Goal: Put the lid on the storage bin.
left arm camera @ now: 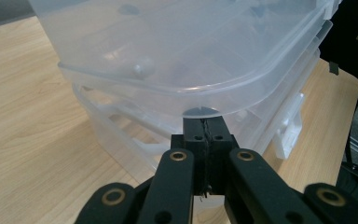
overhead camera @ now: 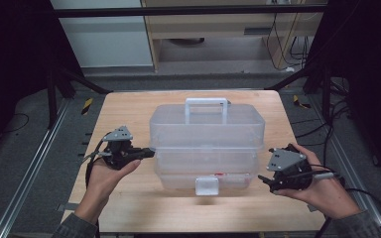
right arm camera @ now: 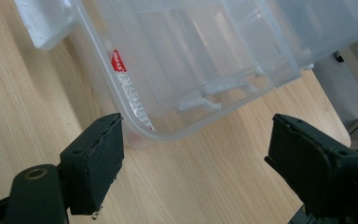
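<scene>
1. Storage box: clear plastic, tiered, with a white carry handle on top and a front latch on the near face. It sits mid-table, long axis running left to right across it.
2. Left gripper: jaws pressed together with nothing between them, tips at the box's left end, just under the lip of the upper tier; in the left gripper view they look to touch it or nearly so.
3. Right gripper: jaws spread wide, holding nothing, near the lower right front corner of the box but apart from it; the corner lies ahead of the jaws, toward the left one.
4. Judgement: left gripper is nearer; the next move likely turns on its tips being below the lid edge.
5. Red-and-white label shows through the lower tier's wall.
</scene>
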